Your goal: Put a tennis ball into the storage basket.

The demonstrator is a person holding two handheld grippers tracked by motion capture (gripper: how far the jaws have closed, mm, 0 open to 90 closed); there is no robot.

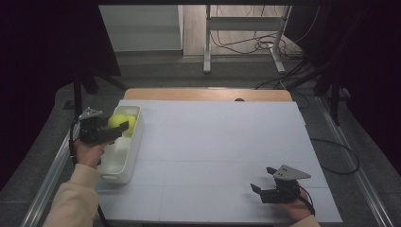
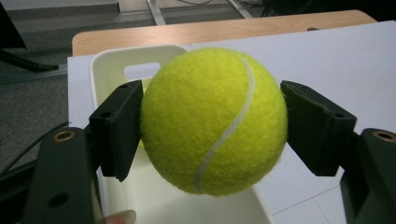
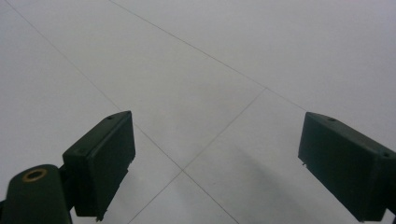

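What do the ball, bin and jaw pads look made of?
Ball: fuzzy yellow felt with a white curved seam, most likely a tennis ball. Bin: white, smooth, rounded corners and a moulded handle slot, probably plastic. Left gripper pads: matte black blocks with small holes on top; hard plastic or rubber, can't tell which.

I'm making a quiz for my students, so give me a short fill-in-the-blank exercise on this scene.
1. The left tongs grip a yellow ____ ball.
2. That ball hangs over the white ____ at the table's left edge.
3. The right tongs are ____ and hold nothing.

Missing words: tennis; bin; open
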